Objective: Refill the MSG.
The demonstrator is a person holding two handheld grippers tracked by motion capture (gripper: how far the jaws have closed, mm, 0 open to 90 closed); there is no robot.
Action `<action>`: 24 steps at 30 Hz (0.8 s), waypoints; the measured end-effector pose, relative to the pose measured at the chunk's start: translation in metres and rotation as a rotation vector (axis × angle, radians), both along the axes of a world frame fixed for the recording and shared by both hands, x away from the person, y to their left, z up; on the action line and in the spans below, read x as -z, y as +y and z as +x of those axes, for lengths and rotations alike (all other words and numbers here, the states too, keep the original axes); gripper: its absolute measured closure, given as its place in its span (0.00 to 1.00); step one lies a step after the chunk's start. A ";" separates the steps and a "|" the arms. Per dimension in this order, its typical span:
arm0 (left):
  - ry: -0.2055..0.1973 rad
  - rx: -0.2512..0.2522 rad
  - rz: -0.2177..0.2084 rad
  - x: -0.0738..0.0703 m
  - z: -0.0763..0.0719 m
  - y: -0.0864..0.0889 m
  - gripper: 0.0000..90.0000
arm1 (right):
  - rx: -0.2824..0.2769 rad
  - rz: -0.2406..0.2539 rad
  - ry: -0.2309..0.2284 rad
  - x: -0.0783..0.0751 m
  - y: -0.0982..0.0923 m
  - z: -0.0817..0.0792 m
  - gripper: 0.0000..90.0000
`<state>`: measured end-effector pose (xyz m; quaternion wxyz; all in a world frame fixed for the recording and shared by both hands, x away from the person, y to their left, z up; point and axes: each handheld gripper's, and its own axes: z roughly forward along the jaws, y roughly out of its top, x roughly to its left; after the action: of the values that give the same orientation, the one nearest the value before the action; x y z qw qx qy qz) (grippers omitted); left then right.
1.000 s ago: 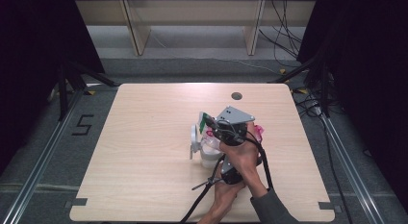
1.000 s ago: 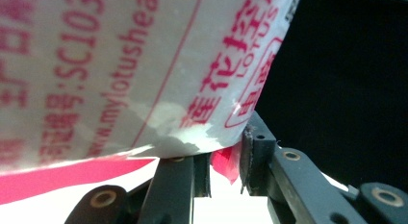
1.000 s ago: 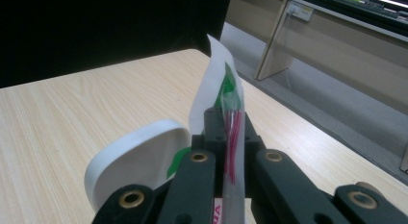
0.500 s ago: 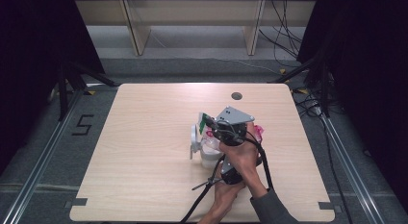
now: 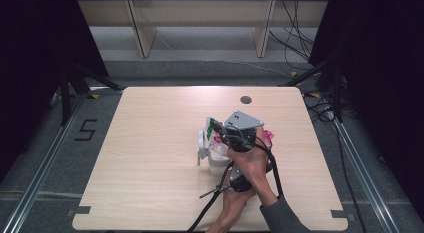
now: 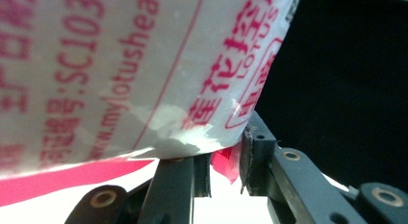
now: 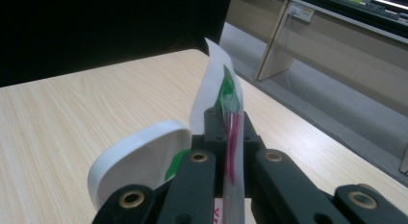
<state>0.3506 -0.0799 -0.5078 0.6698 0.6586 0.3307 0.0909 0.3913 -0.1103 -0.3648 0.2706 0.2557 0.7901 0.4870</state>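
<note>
Your right gripper [image 7: 226, 132] clamps the thin clear plastic packet [image 7: 230, 113] printed green and red; your left gripper [image 6: 225, 161] pinches the white red-lettered bag [image 6: 144, 75].

A pale wooden table [image 5: 150, 158] carries a small dark round hole [image 5: 245, 99] near its far edge. On the grey floor [image 5: 200, 68] beyond stand light wooden shelf legs [image 5: 141, 30] (cables [image 5: 295, 18] trail at the right). A painted "5" [image 5: 86, 129] marks the floor left of the table.
</note>
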 end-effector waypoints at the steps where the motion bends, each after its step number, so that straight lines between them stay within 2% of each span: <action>1: -0.001 0.001 0.000 0.000 0.000 0.000 0.85 | 0.000 -0.012 -0.017 0.000 -0.001 0.001 0.99; 2: -0.001 0.002 0.001 0.000 0.000 0.000 0.85 | 0.005 -0.012 -0.024 0.000 0.000 0.001 0.99; 3: 0.001 -0.001 -0.001 0.000 0.000 0.000 0.85 | 0.002 -0.007 0.006 0.001 0.001 0.000 0.99; 6: 0.001 0.001 -0.002 0.000 0.000 0.000 0.85 | 0.001 -0.002 0.023 0.001 0.001 -0.001 0.99; 7: -0.002 0.000 0.000 0.000 0.000 0.000 0.85 | 0.000 -0.008 -0.008 0.000 0.000 0.000 0.99; 8: -0.002 0.002 0.002 0.000 0.000 0.001 0.85 | 0.004 0.002 0.006 0.000 0.000 -0.001 0.99; 9: 0.001 0.000 0.000 0.000 0.000 0.000 0.85 | 0.004 0.002 -0.008 -0.001 0.000 -0.001 0.99; 10: -0.004 0.001 0.002 0.000 0.000 0.001 0.85 | -0.004 -0.006 0.014 0.000 0.000 -0.001 0.99; 11: -0.005 0.003 0.005 0.000 0.000 0.001 0.85 | -0.002 -0.009 -0.008 0.001 0.001 0.000 0.99; 12: -0.005 0.006 0.007 0.000 0.001 0.001 0.85 | 0.006 -0.007 -0.010 0.002 0.002 0.000 0.99; 13: -0.004 0.005 0.008 0.000 0.001 0.001 0.85 | 0.004 -0.018 -0.005 0.001 0.001 0.000 0.99; 14: -0.004 0.003 0.006 0.000 0.000 0.001 0.85 | 0.009 -0.006 0.015 0.002 0.002 -0.002 0.99; 15: 0.005 -0.001 -0.005 -0.001 -0.001 0.000 0.85 | 0.007 -0.004 -0.008 0.001 0.002 -0.001 0.99; 16: 0.033 0.000 -0.036 -0.001 -0.003 -0.002 0.85 | 0.004 -0.002 0.007 0.001 0.002 -0.002 0.99; 17: 0.047 0.005 -0.047 -0.001 -0.004 -0.003 0.85 | -0.004 0.001 0.014 0.000 0.001 -0.002 0.99; 18: 0.003 0.002 0.001 -0.001 0.000 0.000 0.85 | -0.002 0.003 0.012 0.000 0.001 -0.002 0.99; 23: -0.006 0.002 0.006 0.000 -0.001 0.002 0.85 | -0.004 -0.009 -0.006 0.001 0.002 0.000 0.99; 24: -0.007 0.001 -0.001 -0.001 -0.001 0.001 0.85 | -0.001 -0.001 0.015 0.001 0.003 -0.002 0.99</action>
<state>0.3492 -0.0786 -0.5068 0.6713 0.6581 0.3281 0.0926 0.3893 -0.1075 -0.3658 0.2644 0.2588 0.7925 0.4848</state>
